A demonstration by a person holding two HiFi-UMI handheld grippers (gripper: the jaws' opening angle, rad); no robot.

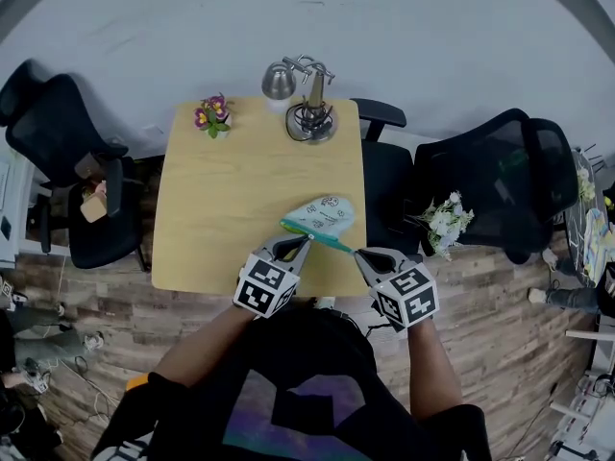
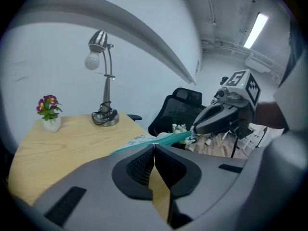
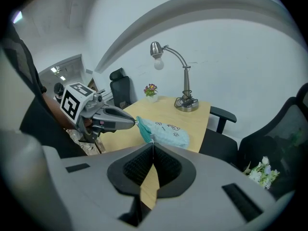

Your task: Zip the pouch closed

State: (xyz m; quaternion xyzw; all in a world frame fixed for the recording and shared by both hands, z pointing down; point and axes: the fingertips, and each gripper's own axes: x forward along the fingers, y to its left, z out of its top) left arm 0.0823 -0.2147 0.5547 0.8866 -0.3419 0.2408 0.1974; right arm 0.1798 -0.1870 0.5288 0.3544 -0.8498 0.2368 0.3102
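A pale blue pouch (image 1: 325, 215) with a teal zipper edge (image 1: 317, 236) lies at the table's near right corner, its zipper edge lifted. My left gripper (image 1: 305, 241) is shut on the zipper edge near its left end; the right gripper view shows that gripper (image 3: 134, 123) meeting the pouch (image 3: 166, 131) there. My right gripper (image 1: 356, 254) is shut on the zipper edge's right end. The left gripper view shows the teal edge (image 2: 168, 138) stretched across to the right gripper (image 2: 194, 129). What exactly sits between each pair of pads is hidden.
On the wooden table (image 1: 231, 190), a small flower pot (image 1: 212, 115) stands at the far left and a silver desk lamp (image 1: 306, 104) at the far middle. Black office chairs (image 1: 67, 171) (image 1: 500, 181) flank the table. White flowers (image 1: 444, 221) sit to the right.
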